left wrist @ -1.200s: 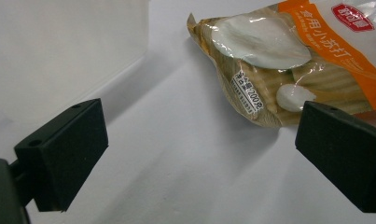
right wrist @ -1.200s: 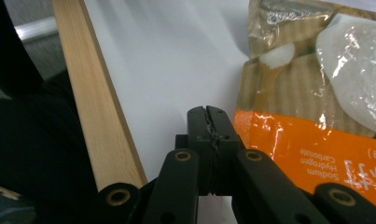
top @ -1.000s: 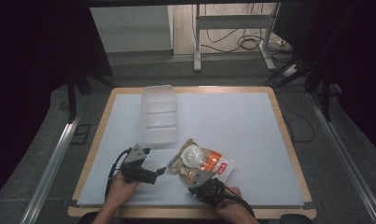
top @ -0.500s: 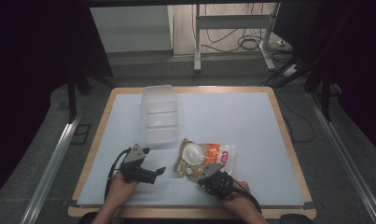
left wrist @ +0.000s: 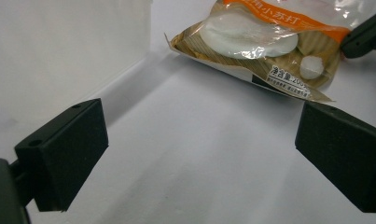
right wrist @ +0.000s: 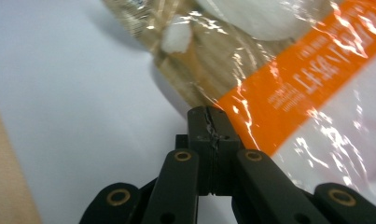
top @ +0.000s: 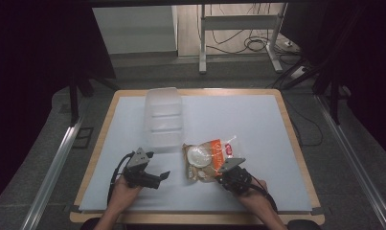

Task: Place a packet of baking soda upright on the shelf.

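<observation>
Right gripper (top: 227, 175) sits near the table's (top: 257, 120) front edge, right of centre, jaws pressed together on the near edge of the bag (top: 210, 158). In the right gripper view the two pads meet flush with the bag's (right wrist: 288, 74) crinkled plastic edge pinched between them, so it is clamped on the bag.

Bag: clear plastic snack pack with an orange band and a brown printed backing, a round white piece inside. It lies flat on the white table top, about the middle of the front half, just right of the box's near end. Its left edge is close to the box (top: 164, 120); touching or not, cannot tell.

Box: clear plastic, long, lidless as far as seen, lying lengthwise from the table's back edge toward the front, left of centre.

Left gripper (top: 161, 176) is near the front edge, left of centre, pointing right toward the bag, jaws spread wide with nothing between them. In the left gripper view its two black pads stand far apart over bare table; the bag (left wrist: 265, 51) lies ahead of them, not touched, and the box wall (left wrist: 69, 46) rises at the view's left. The right gripper's black tip (left wrist: 365, 37) shows at that view's upper right, at the bag's edge.

A hand holds each gripper from the front edge; cables trail back from both.
</observation>
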{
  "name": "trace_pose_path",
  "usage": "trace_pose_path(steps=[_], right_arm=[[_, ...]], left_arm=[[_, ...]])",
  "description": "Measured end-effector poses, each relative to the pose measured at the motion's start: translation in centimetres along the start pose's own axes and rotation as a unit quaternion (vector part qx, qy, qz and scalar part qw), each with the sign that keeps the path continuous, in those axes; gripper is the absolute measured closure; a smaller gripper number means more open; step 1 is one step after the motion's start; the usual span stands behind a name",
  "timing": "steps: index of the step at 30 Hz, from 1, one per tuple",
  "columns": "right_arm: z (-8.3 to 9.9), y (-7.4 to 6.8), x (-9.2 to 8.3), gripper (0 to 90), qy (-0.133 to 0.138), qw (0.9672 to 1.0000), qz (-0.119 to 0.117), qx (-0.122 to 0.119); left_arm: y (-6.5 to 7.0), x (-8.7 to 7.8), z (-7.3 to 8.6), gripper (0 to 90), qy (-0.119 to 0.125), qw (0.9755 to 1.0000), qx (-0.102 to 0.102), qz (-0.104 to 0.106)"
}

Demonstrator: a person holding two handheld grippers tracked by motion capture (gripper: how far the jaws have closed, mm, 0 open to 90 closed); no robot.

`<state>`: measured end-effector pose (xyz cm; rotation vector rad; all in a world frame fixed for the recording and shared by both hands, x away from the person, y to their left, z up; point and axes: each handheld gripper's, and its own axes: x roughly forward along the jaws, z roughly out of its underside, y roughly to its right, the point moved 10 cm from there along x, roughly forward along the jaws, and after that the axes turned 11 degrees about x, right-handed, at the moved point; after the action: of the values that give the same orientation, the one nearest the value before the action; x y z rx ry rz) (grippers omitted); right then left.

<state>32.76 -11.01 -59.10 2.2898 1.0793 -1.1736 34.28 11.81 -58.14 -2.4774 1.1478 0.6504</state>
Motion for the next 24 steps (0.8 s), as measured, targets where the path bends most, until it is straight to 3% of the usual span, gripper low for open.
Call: trace_pose_path(steps=[9,12,15,24], right_arm=[[0.0,2.6,-0.6,88.3,0.013,0.9993,0.024,0.026],[0.0,4.6,-1.0,87.5,0.022,0.9977,0.05,0.04],[0.1,5.1,-1.2,87.5,0.026,0.997,0.051,0.053],[-0.3,4.8,-1.7,85.3,0.034,0.9972,0.051,0.043]], left_arm=[[0.0,0.0,0.0,2.5,-0.001,1.0,0.002,0.0],[0.0,0.0,0.0,2.6,0.0,1.0,0.001,0.0],[0.0,0.0,0.0,2.6,0.0,1.0,0.002,0.0],[0.0,0.0,0.0,2.6,-0.001,1.0,0.001,0.0]])
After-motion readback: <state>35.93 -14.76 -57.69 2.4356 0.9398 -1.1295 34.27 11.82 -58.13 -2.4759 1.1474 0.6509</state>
